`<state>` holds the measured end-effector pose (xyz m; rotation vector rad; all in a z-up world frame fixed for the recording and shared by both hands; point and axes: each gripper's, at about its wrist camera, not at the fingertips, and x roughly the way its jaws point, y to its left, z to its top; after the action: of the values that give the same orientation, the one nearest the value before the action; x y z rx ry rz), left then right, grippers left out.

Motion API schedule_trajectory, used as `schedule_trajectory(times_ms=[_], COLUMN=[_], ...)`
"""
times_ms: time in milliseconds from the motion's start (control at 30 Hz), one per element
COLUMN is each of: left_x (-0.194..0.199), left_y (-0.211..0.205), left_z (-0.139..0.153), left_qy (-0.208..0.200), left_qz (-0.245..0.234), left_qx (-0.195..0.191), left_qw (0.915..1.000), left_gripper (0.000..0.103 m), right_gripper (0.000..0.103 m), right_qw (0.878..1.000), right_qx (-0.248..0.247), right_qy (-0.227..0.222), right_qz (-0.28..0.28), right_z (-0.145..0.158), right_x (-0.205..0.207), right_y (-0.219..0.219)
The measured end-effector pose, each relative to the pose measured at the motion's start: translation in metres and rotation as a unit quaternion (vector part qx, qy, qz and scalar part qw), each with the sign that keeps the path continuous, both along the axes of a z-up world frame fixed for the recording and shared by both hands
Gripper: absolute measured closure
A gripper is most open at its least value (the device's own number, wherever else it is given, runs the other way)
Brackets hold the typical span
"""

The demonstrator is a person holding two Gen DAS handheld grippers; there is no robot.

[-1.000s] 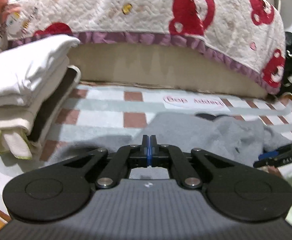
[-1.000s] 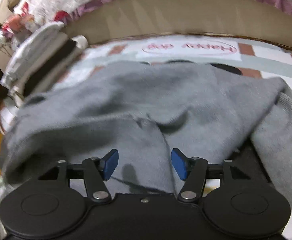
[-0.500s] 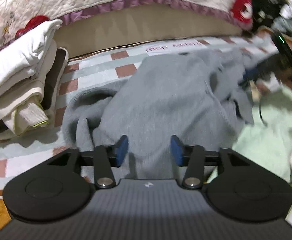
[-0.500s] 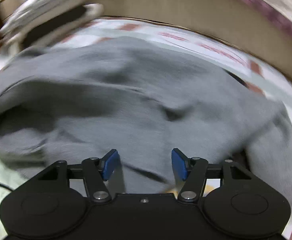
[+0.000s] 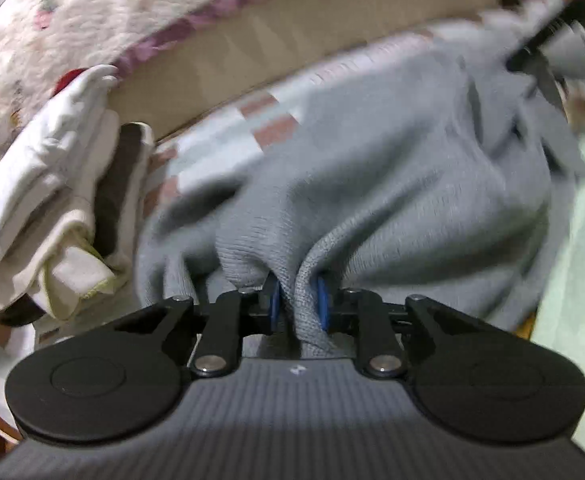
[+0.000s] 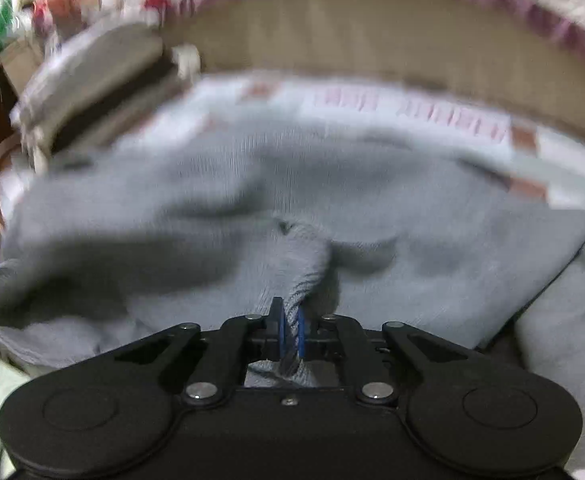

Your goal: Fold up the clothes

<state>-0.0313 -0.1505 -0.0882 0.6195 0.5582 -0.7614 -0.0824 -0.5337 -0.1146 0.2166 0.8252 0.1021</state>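
grey sweater [image 5: 392,184] rumpled on checked mat [image 5: 228,148] beside folded pile [image 5: 44,184] | left gripper [image 5: 295,304] clamps a hem bunch | right gripper [image 6: 290,334] pinches another | tip: lift evenly, keep cloth taut, avoid pile

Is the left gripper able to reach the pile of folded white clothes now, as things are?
Probably not yet. The left gripper is shut on a fold of the grey sweater, so it must let go first. The folded white clothes lie to its left, and nothing stands between them.
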Motion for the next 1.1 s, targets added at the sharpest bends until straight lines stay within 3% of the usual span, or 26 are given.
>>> schedule_trajectory(times_ms=[100, 233, 333, 400, 433, 500, 600, 667, 767, 833, 967, 1100], left_x=[0.018, 0.076, 0.126, 0.156, 0.162, 0.174, 0.178, 0.171, 0.164, 0.163, 0.16, 0.158], left_y=[-0.013, -0.032, -0.04, -0.041, -0.045, -0.051, -0.057, -0.056, -0.048, -0.043, -0.029, -0.015], left_z=[0.044, 0.092, 0.106, 0.096, 0.087, 0.068, 0.048, 0.043, 0.043, 0.044, 0.045, 0.045], left_qy=[-0.069, -0.076, -0.045, -0.013, -0.013, -0.015, -0.009, 0.007, 0.034, 0.048, 0.056, 0.06], left_qz=[-0.004, 0.048, 0.105, 0.137, 0.137, 0.136, 0.129, 0.126, 0.122, 0.118, 0.114, 0.112], left_qx=[-0.012, -0.061, -0.098, -0.115, -0.104, -0.082, -0.061, -0.06, -0.07, -0.08, -0.095, -0.11], left_qw=[0.9975, 0.9941, 0.9886, 0.9838, 0.9851, 0.9871, 0.9897, 0.9901, 0.9895, 0.9887, 0.9873, 0.9858], left_gripper=[0.089, 0.091, 0.093, 0.094, 0.094, 0.094, 0.094, 0.094, 0.094, 0.091, 0.087, 0.074], right_gripper=[0.096, 0.096, 0.096, 0.094, 0.092, 0.068, 0.064, 0.057, 0.054, 0.052, 0.044, 0.042], right_qw=[0.998, 0.992, 0.987, 0.983, 0.98, 0.977, 0.975, 0.977, 0.984, 0.986, 0.978, 0.984], right_qx=[0.005, 0.012, -0.017, -0.031, -0.021, 0.0, 0.028, 0.015, -0.014, 0.011, 0.135, 0.115], right_qy=[-0.058, -0.113, -0.138, -0.154, -0.162, -0.158, -0.144, -0.139, -0.089, -0.057, -0.04, -0.011], right_qz=[-0.021, -0.054, -0.075, -0.094, -0.113, -0.14, -0.169, -0.161, -0.156, -0.157, -0.153, -0.135], right_z=[0.041, 0.1, 0.12, 0.125, 0.118, 0.095, 0.055, 0.026, -0.008, -0.013, -0.016, -0.017], right_x=[0.004, 0.04, 0.075, 0.095, 0.098, 0.097, 0.085, 0.062, 0.041, 0.044, 0.047, 0.046], right_y=[-0.013, -0.035, -0.039, -0.042, -0.046, -0.058, -0.075, -0.08, -0.092, -0.101, -0.112, -0.096])
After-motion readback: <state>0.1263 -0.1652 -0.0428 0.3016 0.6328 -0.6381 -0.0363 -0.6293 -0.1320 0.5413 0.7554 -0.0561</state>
